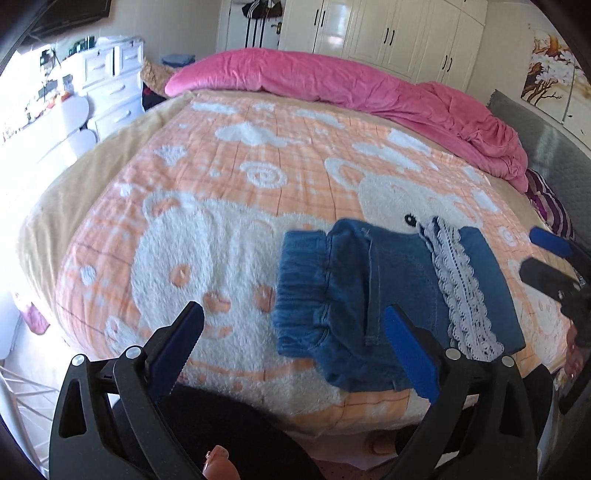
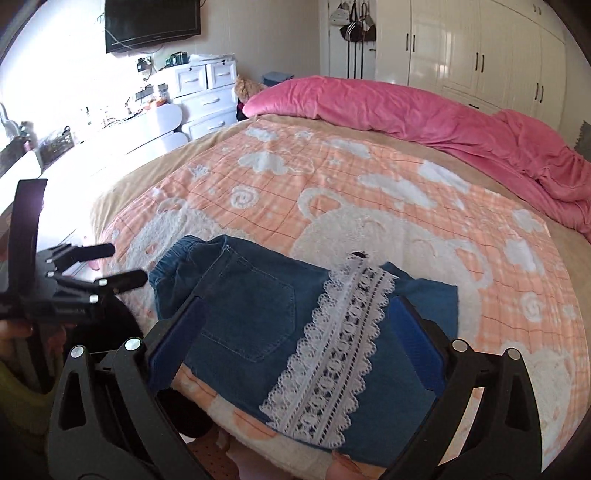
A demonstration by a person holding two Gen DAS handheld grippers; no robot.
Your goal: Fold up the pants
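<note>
Small blue denim pants with a white lace strip lie folded on the bed near its front edge. In the right wrist view the pants show a back pocket and the lace strip. My left gripper is open above the bed, its right finger over the pants' waistband side, holding nothing. My right gripper is open, its jaws standing either side of the folded pants, just above them. Each gripper shows in the other's view, the right gripper at the right, the left gripper at the left.
The bed has an orange and white bear blanket. A pink duvet lies bunched along the far side. White drawers and a desk stand at the left, wardrobes behind, a wall TV above.
</note>
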